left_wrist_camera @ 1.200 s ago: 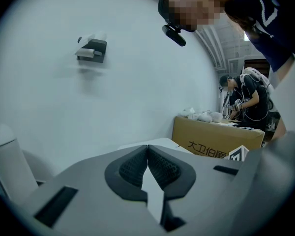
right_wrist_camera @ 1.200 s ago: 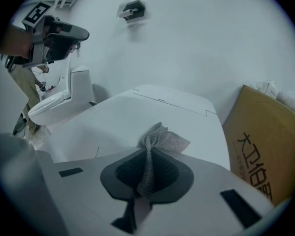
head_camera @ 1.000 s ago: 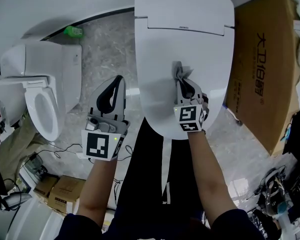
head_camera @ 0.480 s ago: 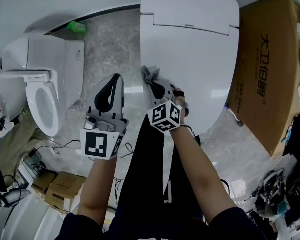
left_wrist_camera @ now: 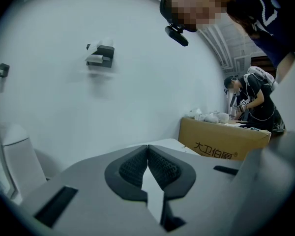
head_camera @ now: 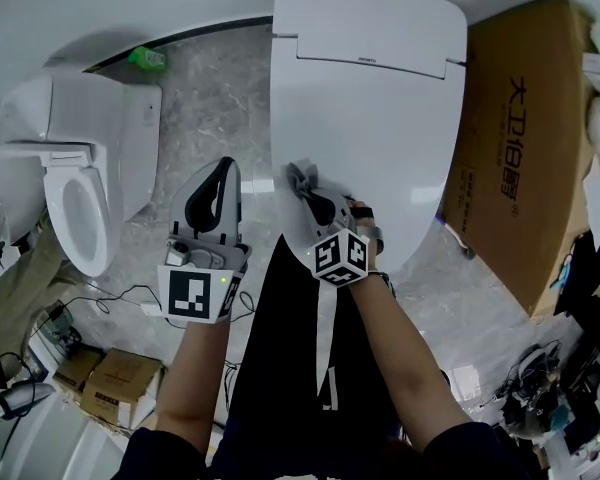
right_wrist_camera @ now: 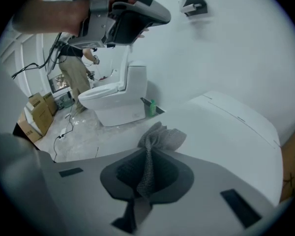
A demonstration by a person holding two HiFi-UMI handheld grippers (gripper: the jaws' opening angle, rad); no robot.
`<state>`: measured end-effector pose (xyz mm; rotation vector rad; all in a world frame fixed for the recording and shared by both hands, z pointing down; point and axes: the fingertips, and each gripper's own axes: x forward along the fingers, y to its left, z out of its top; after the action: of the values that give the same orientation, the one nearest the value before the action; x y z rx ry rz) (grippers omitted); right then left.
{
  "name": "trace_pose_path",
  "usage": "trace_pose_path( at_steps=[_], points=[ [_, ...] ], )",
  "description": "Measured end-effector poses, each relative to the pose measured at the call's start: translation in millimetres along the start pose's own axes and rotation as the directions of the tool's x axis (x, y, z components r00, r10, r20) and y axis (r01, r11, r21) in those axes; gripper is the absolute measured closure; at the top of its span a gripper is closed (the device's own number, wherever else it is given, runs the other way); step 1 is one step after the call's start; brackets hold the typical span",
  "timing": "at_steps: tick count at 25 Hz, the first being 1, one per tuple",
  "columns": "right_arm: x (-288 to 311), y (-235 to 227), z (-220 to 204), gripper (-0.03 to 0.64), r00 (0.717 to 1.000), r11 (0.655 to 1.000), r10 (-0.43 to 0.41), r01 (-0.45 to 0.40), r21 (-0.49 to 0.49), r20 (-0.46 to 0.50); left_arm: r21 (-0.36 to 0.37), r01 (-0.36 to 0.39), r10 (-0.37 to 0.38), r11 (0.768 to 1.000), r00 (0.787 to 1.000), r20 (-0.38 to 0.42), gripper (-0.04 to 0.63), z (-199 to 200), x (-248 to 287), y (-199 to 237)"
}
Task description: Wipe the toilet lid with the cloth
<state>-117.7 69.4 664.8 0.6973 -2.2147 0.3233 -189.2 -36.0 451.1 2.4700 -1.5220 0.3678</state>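
Note:
A white toilet lid [head_camera: 380,98] lies shut in the middle of the head view; it also fills the right gripper view as a white toilet lid [right_wrist_camera: 221,132]. My right gripper [head_camera: 308,186] is shut on a grey cloth [head_camera: 300,178] at the lid's front left part. The grey cloth [right_wrist_camera: 157,141] bunches out beyond the jaws and rests on the lid. My left gripper [head_camera: 214,183] hangs shut and empty over the floor, left of the lid. In the left gripper view its jaws meet with nothing between them.
A second white toilet [head_camera: 80,183] with its seat open stands at the left. A large cardboard box [head_camera: 515,148] flanks the lid on the right. A green bottle [head_camera: 148,60] sits by the wall. Small boxes [head_camera: 100,378] and cables lie on the floor at lower left.
My right gripper has dragged the cloth from the lid's middle toward its front left part, then held about there. The left gripper has barely moved.

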Motion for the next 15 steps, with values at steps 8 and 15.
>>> trace_pose_path(
  at_steps=[8, 15],
  points=[
    [-73, -109, -84, 0.577, 0.96, 0.946, -0.277, 0.281, 0.159, -0.047, -0.009, 0.032, -0.032, 0.999, 0.999, 0.013, 0.575, 2, 10, -23],
    [-131, -165, -147, 0.577, 0.891, 0.859, -0.431, 0.454, 0.236, -0.141, -0.011, 0.062, -0.061, 0.998, 0.998, 0.02, 0.577, 5, 15, -37]
  ],
)
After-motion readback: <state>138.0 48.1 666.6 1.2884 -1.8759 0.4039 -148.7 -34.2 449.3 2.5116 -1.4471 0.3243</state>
